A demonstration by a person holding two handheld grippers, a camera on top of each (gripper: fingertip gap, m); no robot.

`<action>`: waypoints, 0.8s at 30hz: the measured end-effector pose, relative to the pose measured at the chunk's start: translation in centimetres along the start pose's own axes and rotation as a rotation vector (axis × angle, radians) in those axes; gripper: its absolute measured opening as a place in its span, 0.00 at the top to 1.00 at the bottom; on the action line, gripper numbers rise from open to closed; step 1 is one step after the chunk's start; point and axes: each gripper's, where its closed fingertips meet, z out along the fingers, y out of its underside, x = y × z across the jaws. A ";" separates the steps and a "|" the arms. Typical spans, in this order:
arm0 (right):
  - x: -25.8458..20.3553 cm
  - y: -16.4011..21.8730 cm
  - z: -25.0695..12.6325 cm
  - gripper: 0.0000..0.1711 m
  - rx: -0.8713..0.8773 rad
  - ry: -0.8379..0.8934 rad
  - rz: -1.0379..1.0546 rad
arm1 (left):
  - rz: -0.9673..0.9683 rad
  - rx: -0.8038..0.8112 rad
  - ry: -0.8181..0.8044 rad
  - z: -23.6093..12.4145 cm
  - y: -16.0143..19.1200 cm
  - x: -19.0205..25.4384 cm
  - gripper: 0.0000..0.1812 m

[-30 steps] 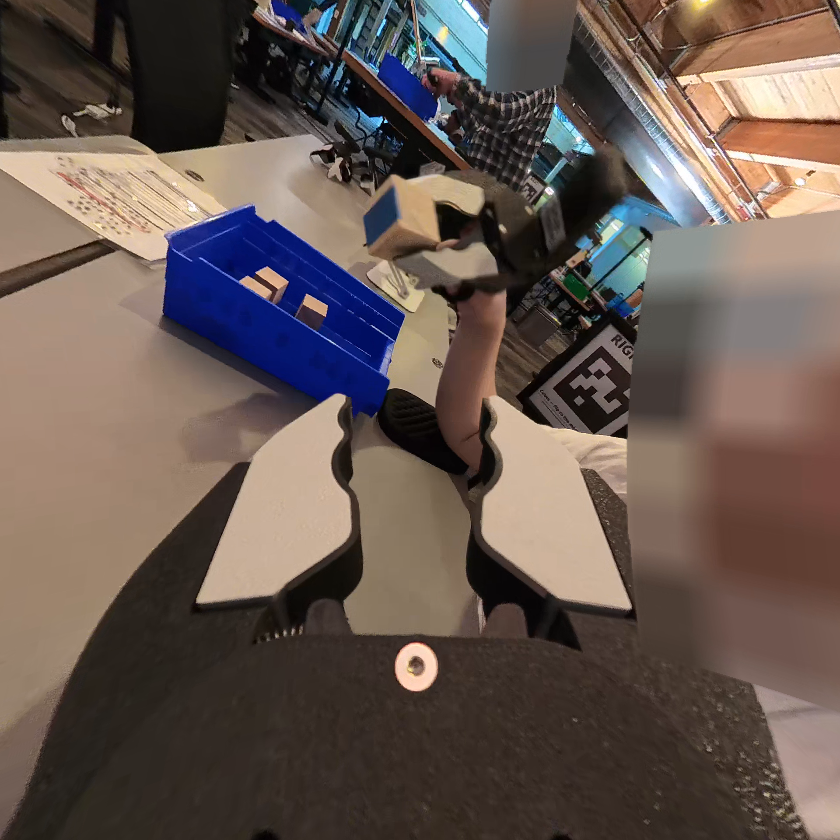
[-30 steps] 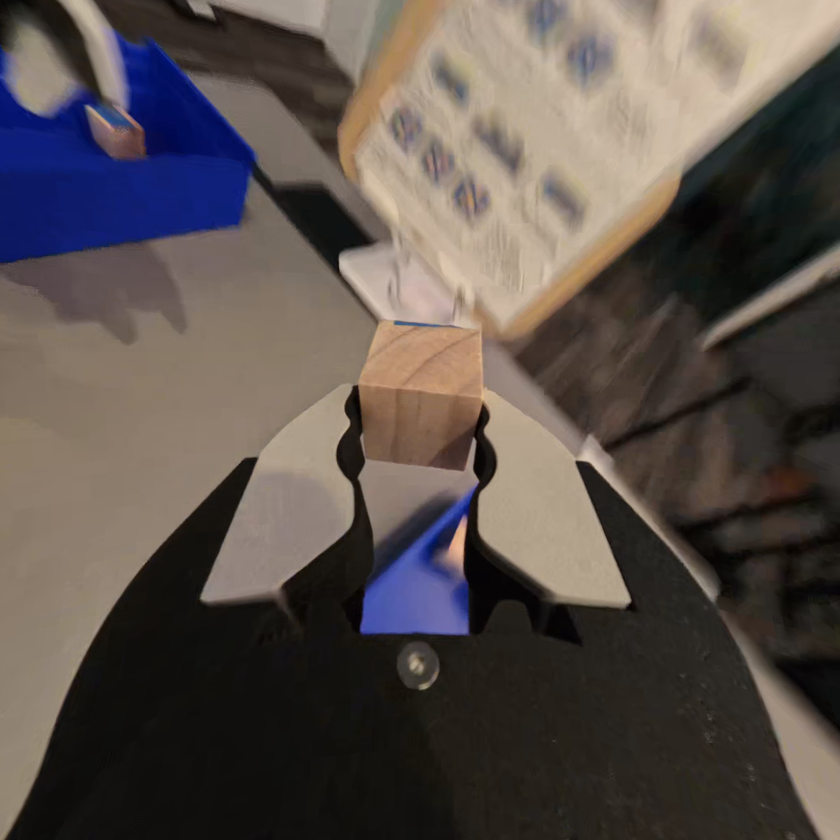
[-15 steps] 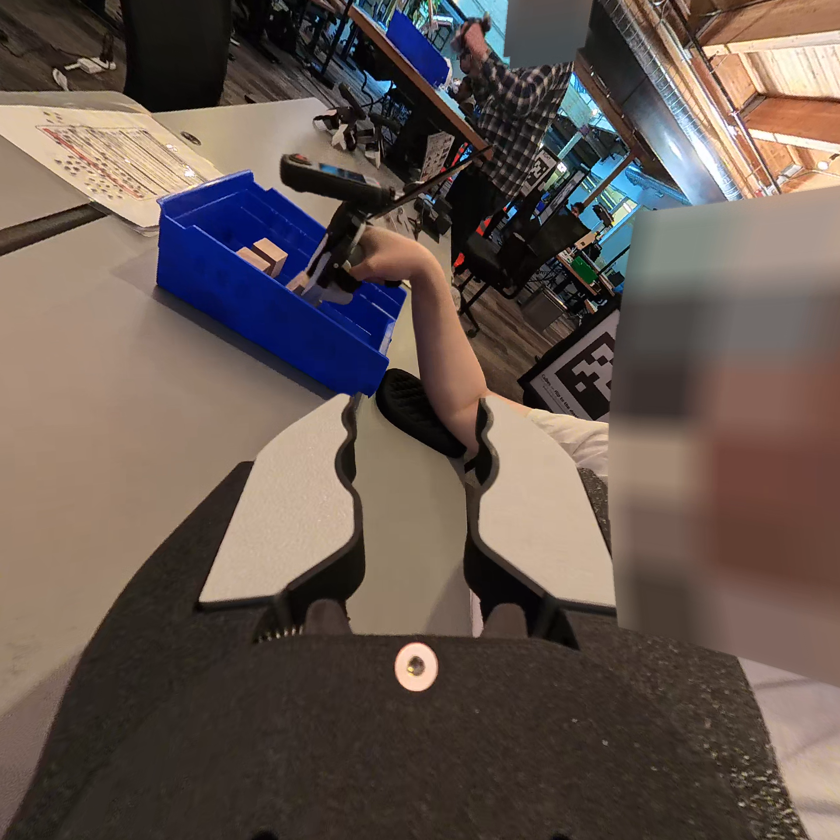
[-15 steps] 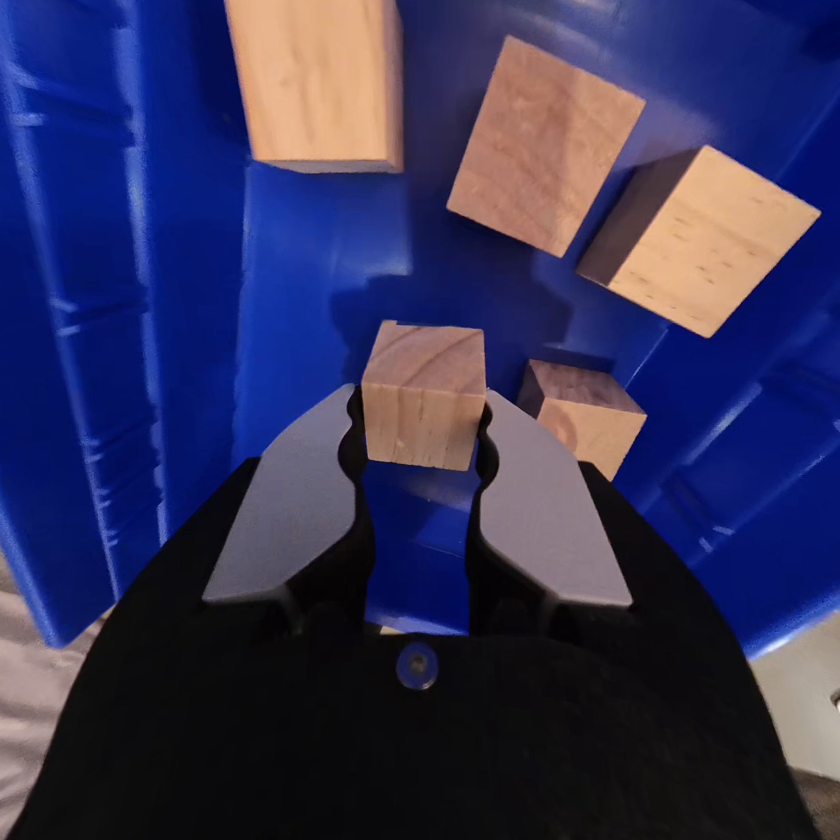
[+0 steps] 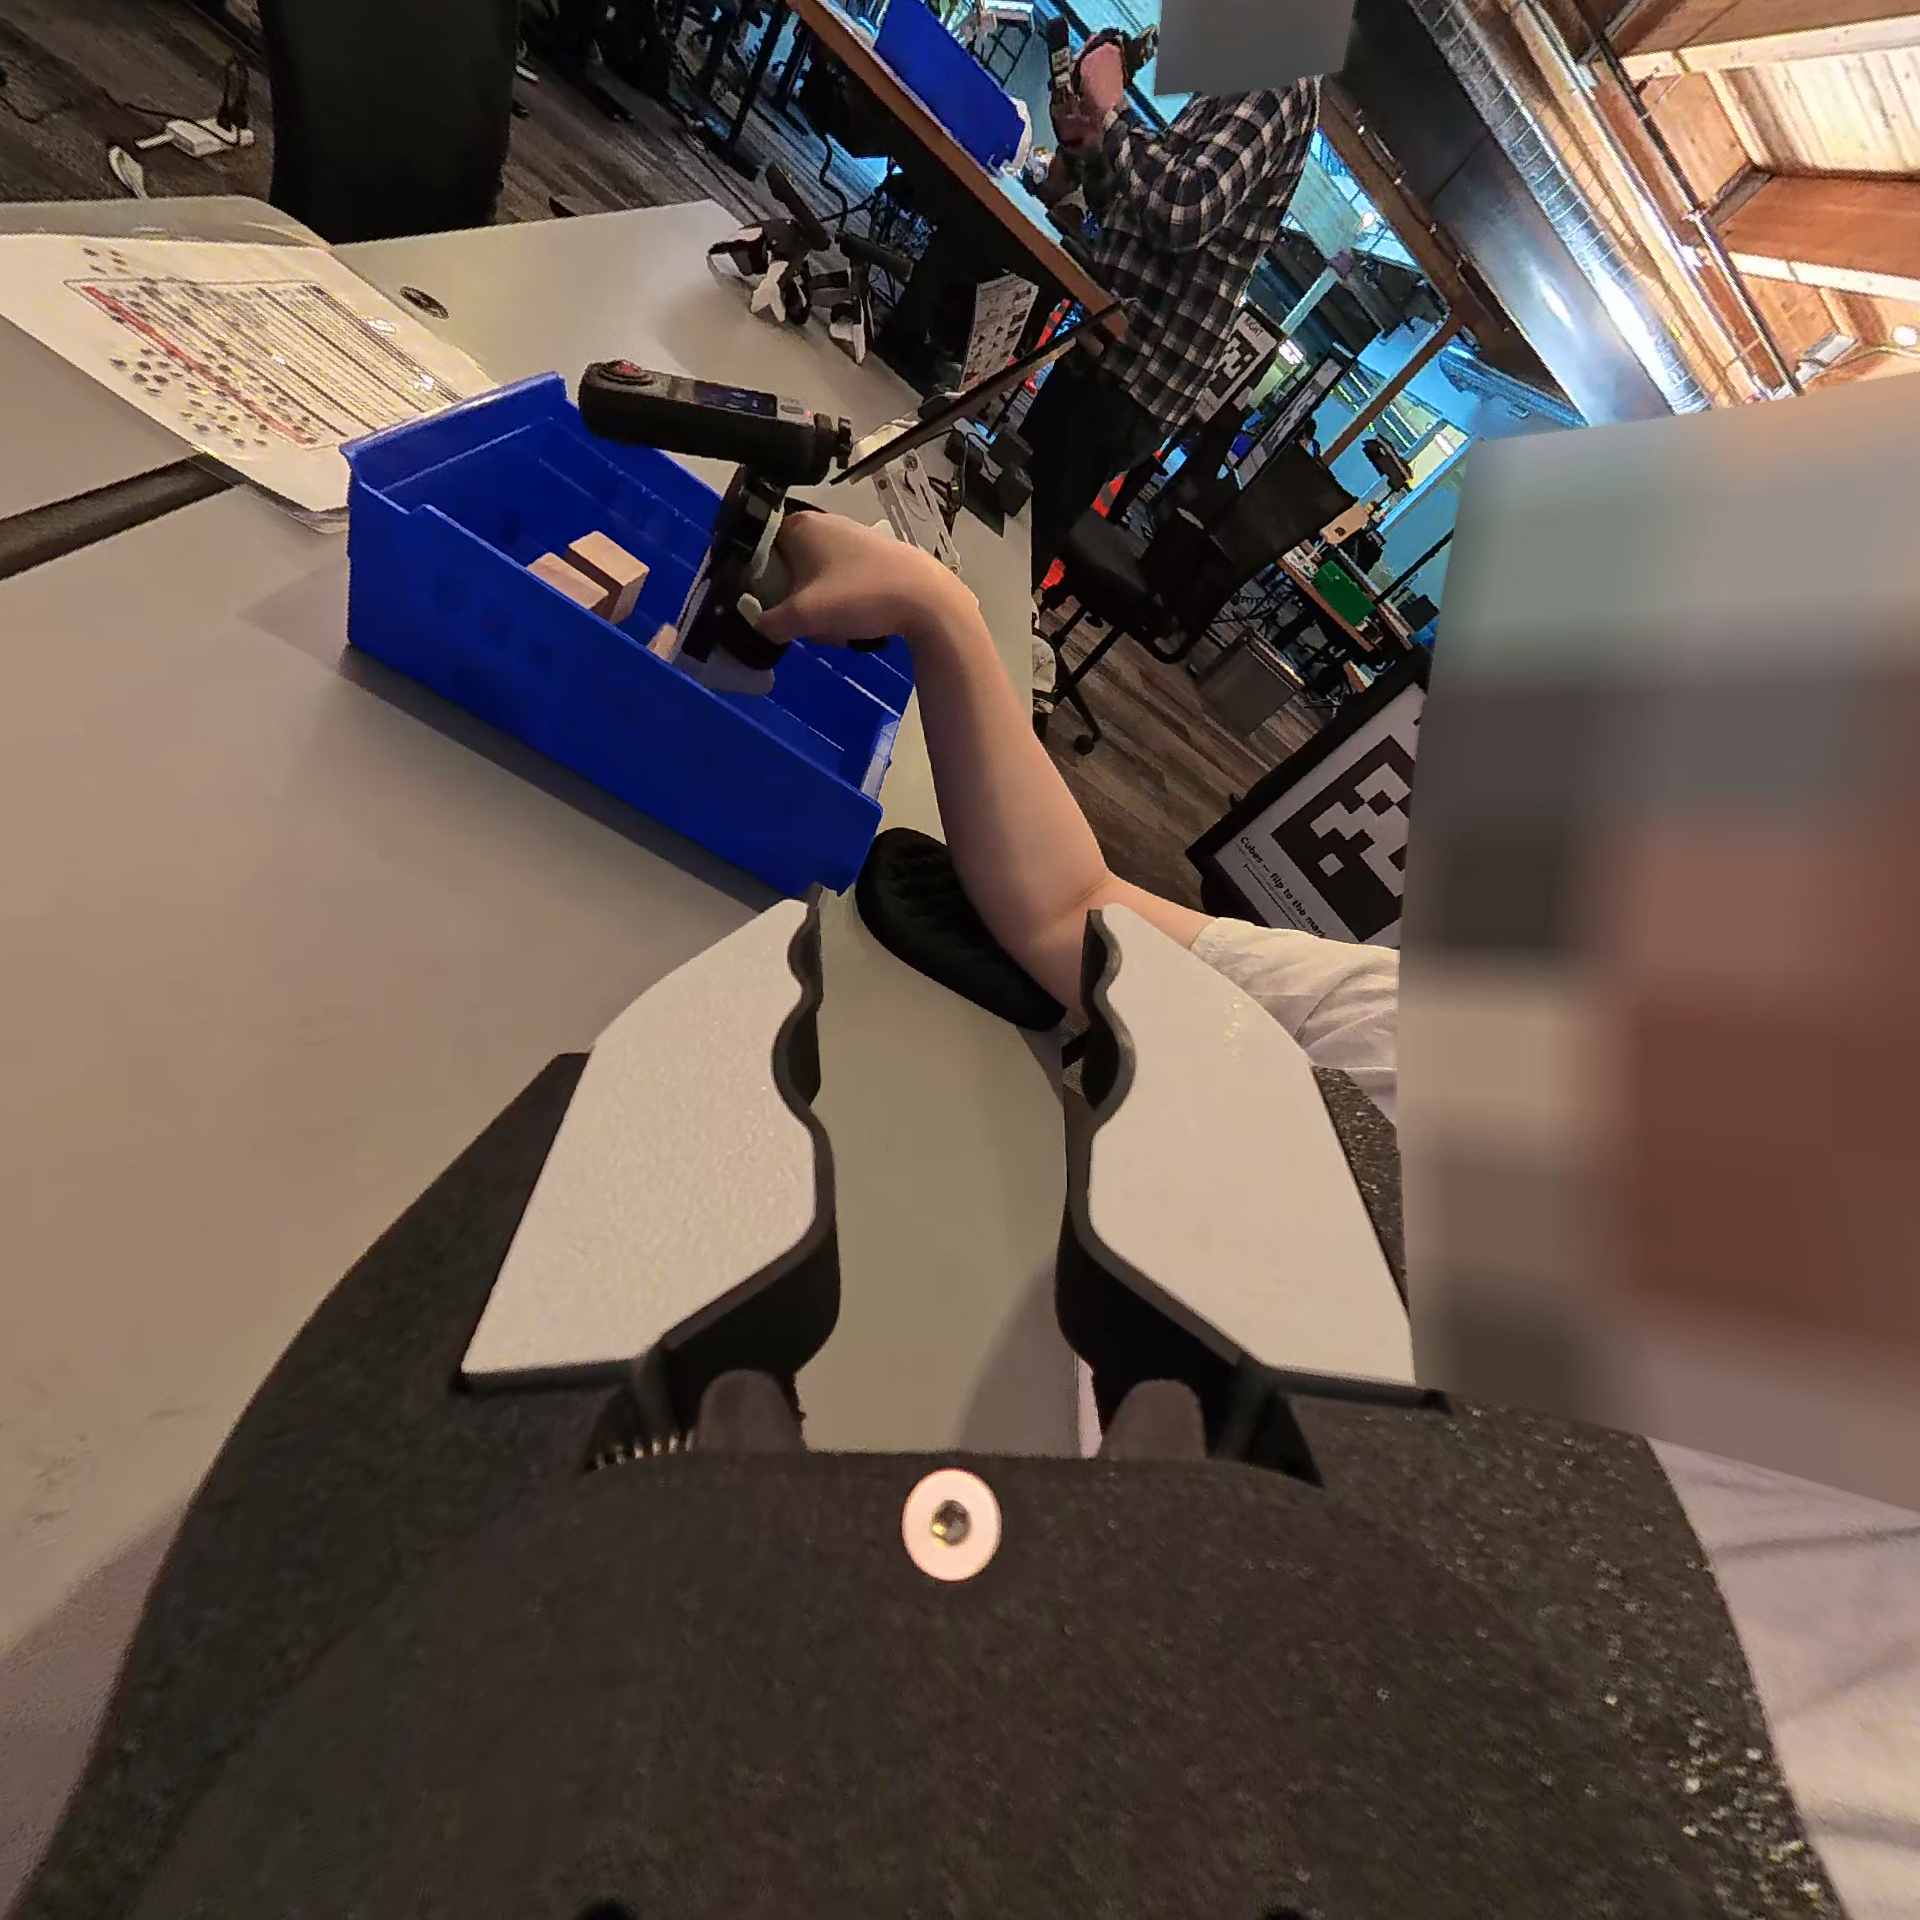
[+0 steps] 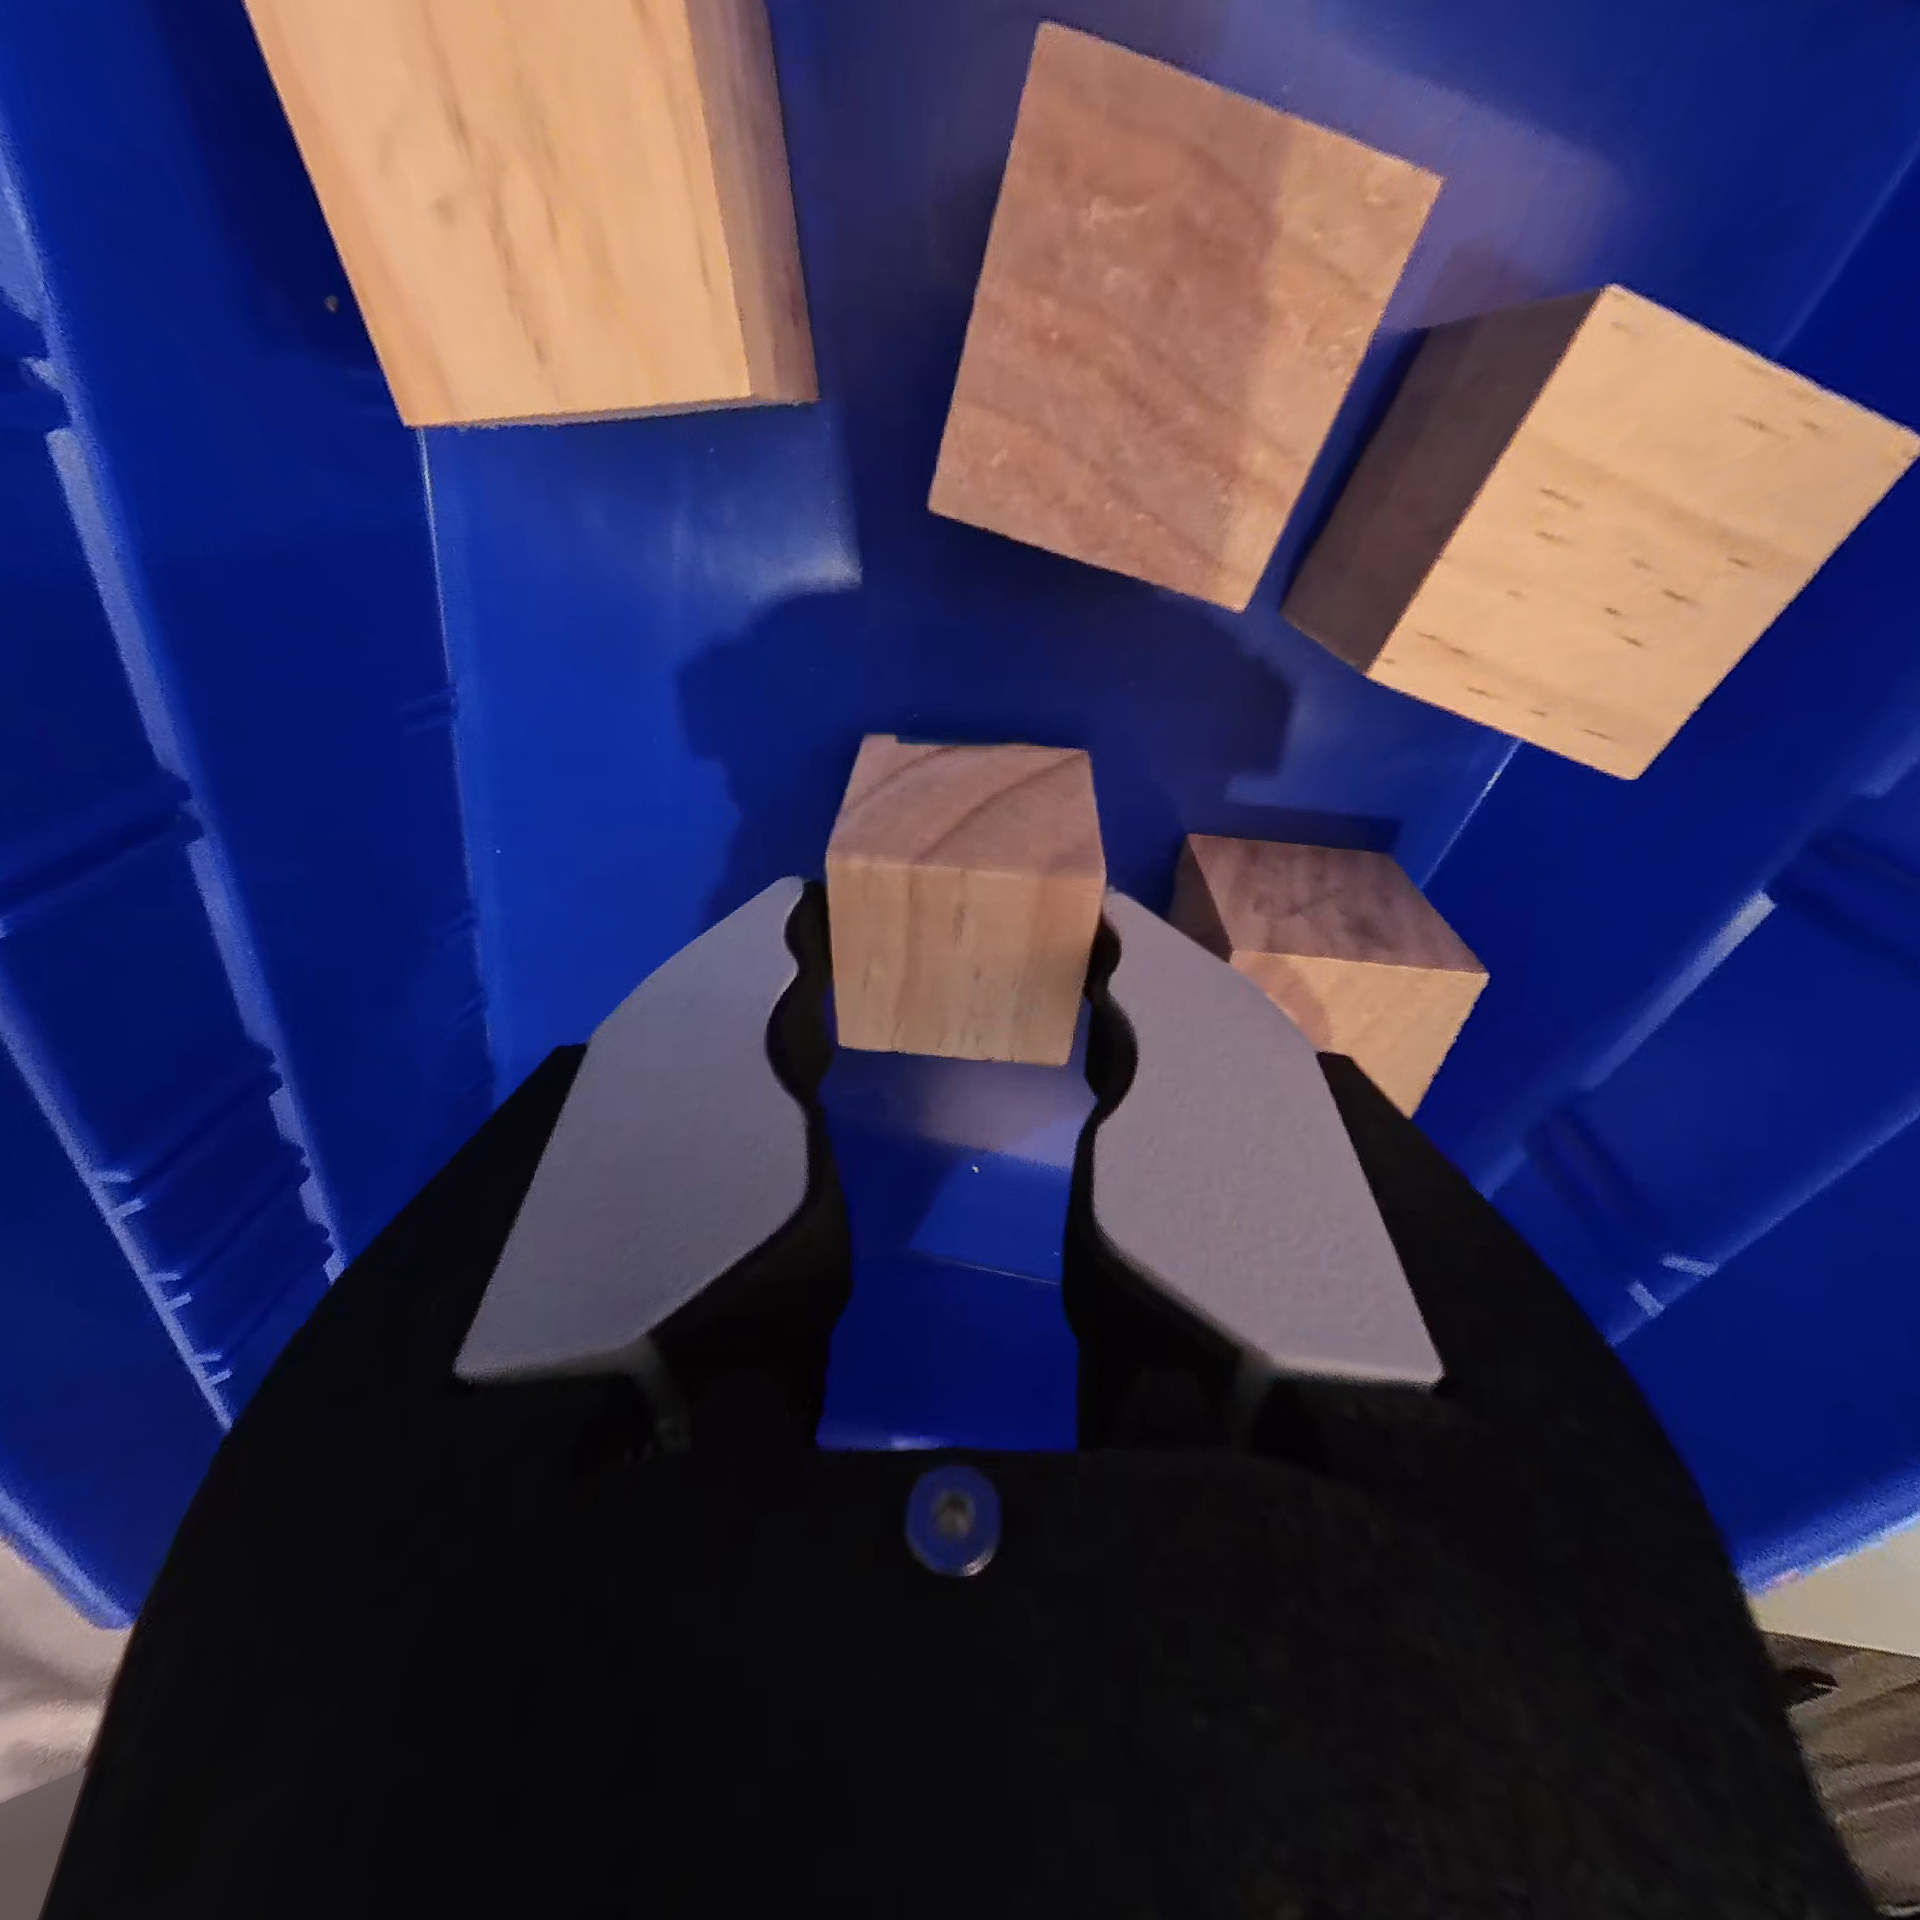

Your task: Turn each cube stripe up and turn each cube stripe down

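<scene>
My right gripper point(image 6: 954, 899) is shut on a small wooden cube point(image 6: 961, 935) and points down into the blue bin point(image 6: 260, 727), close to its floor. The held cube shows only plain wood faces; no stripe is visible. Several other wooden cubes lie on the bin floor: one far left point(image 6: 540, 197), one in the middle point(image 6: 1174, 322), one at right point(image 6: 1600, 530), one beside the held cube point(image 6: 1340, 966). In the left wrist view the right gripper point(image 5: 727, 623) reaches into the bin point(image 5: 623, 707). My left gripper point(image 5: 951, 920) is open and empty above the grey table point(image 5: 260, 987).
A printed sheet point(image 5: 239, 332) lies on the table behind the bin. A black pad point(image 5: 935, 935) sits by the table's right edge under the person's forearm point(image 5: 997, 790). A marker sign point(image 5: 1340, 821) stands beyond the edge. A person in a plaid shirt point(image 5: 1195, 208) stands far back.
The right gripper swung the cube from above the table down into the bin and has sunk a little lower toward its floor. The left gripper stayed open and barely moved.
</scene>
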 end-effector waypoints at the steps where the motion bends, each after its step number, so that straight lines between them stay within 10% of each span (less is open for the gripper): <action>1: 0.0 0.0 -0.1 0.71 0.004 0.000 0.001 | 0.004 0.004 -0.001 -0.1 -0.1 0.1 0.74; 9: -1.3 -1.3 -5.7 0.70 0.218 0.084 -0.084 | 0.123 0.168 -0.049 -4.8 -3.0 1.8 0.76; 17: -5.1 -2.4 -13.5 0.73 0.566 0.134 -0.258 | 0.300 0.236 -0.471 -16.1 -2.7 -2.4 0.87; 24: -5.4 -2.3 -13.2 0.74 0.548 0.162 -0.293 | -0.250 -0.157 -1.227 -26.7 7.1 -16.0 0.81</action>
